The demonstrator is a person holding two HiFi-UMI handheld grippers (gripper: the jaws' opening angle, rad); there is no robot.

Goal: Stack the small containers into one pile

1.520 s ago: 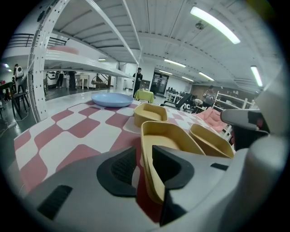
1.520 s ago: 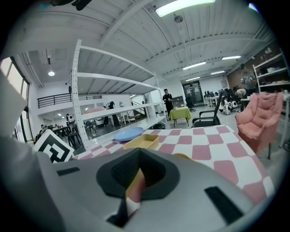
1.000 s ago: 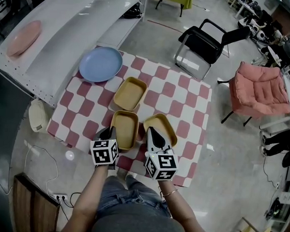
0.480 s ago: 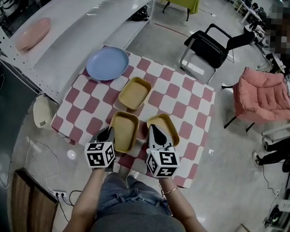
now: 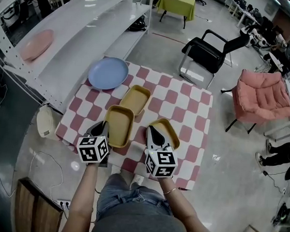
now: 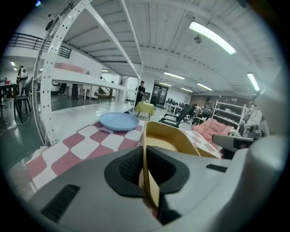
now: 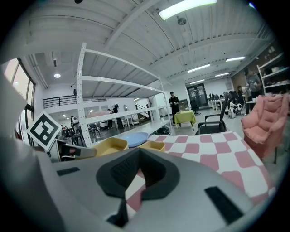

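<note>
**Left jaws clenched on 1 of 3 yellow containers**

The left gripper (image 5: 102,130) has its jaws clenched on the near wall of the 1st container (image 5: 119,125). The jaws have just been closing, and the thin yellow wall stands between the pads. This container is at the near left of the checkered mat (image 5: 184,98). Its far end is close to the near end of the 2nd container (image 5: 135,99), which lies further out. Contact between the 2 cannot be confirmed.

The right gripper (image 5: 151,132) has its jaws together with nothing between them. Its tips are at the left edge of the 3rd container (image 5: 166,133), at the near right of the mat. Contact there cannot be confirmed either.

A blue plate (image 5: 108,73) sits on the mat's far left corner. A pink plate (image 5: 37,38) rests on the white shelf (image 5: 81,32) at far left.
</note>
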